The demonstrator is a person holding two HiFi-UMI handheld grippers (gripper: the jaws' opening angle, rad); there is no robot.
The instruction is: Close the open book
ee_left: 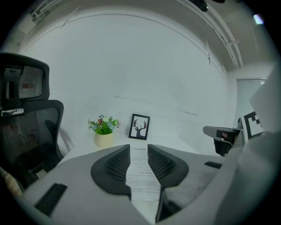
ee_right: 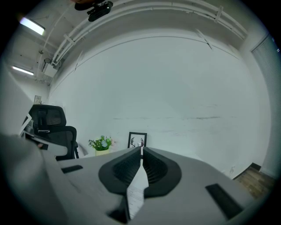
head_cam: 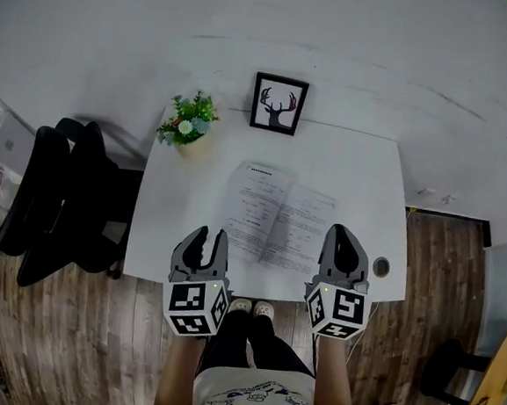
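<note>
The open white-paged book [head_cam: 274, 218] lies centred on the white table [head_cam: 362, 167]. The grey left gripper [head_cam: 211, 235], jaws apart and empty, and grey right gripper [head_cam: 346, 236], jaws together, hover at its near edge. A blunt push could crumple a page or slide the book away.

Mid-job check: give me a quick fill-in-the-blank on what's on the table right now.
The book lies ___ on the white table.
The framed picture shows a ___.
In the head view, the potted plant stands ___ of that picture.
Missing words: open; deer; left.
</note>
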